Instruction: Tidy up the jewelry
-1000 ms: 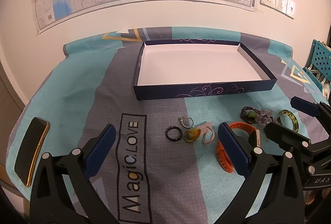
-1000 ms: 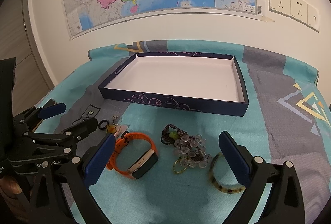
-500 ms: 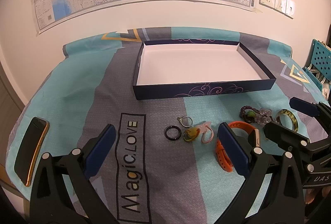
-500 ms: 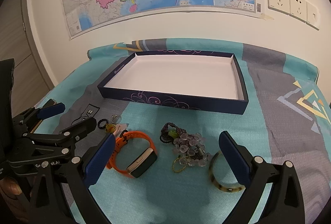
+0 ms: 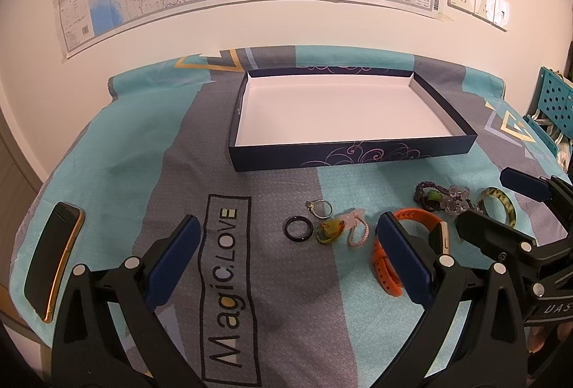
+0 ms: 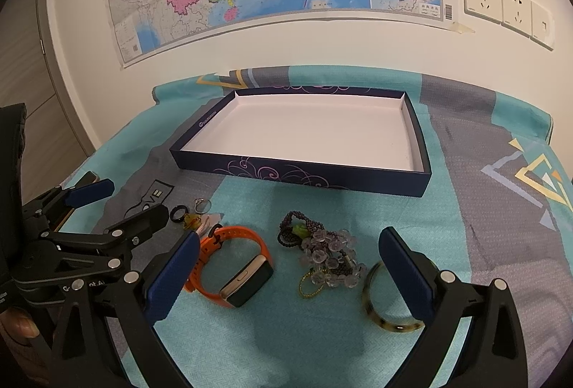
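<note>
Left gripper [image 5: 290,255] and right gripper [image 6: 286,266] hover with jaws spread wide, holding nothing. "Magic.LOVE" reads on the cloth [image 5: 229,280]. Beyond lie small rings [image 5: 324,221], orange watch [image 6: 232,266], bead bracelets [image 6: 318,250], amber bangle [image 6: 385,311]; farther, the empty navy tray [image 6: 286,173].

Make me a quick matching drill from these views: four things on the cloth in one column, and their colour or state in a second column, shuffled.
Things:
1. box
2. watch
3. phone
4. bangle

States:
A. orange strap, lying on its side
B. gold-edged, at the left edge of the cloth
C. dark blue outside, white inside, nothing in it
D. mottled amber-green hoop, flat, partly behind the right jaw

Pairs: 1-C, 2-A, 3-B, 4-D
</note>
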### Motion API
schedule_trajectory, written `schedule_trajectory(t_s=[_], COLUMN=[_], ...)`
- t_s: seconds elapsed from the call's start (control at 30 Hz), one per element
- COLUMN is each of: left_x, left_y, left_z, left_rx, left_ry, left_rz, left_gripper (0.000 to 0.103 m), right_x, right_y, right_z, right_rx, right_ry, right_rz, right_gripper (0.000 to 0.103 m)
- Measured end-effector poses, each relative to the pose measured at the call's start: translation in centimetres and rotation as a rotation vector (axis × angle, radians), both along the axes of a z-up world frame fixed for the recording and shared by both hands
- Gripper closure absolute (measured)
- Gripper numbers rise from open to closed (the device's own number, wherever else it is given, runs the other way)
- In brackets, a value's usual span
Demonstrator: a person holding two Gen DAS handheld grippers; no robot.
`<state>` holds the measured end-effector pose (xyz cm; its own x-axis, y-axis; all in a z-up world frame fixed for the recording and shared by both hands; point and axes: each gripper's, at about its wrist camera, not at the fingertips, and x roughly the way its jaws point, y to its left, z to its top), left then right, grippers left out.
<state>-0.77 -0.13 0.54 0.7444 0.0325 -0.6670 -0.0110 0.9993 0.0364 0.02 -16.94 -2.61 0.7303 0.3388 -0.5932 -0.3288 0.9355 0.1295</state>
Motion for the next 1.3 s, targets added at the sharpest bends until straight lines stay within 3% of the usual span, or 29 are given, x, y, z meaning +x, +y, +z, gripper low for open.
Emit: schedule_trajectory(t_s=[1.3], left_x=[-0.02], left_y=[-0.72], left_z=[-0.96], left_rx=[-0.007], left_ry=[0.03], left_rz=[-0.049], left_gripper=[0.006], right_x=[-0.05], right_y=[-0.66], right_z=[-0.05], right_rx=[0.027], right_ry=[0.006], right_rz=[0.013], right_gripper=[0.006])
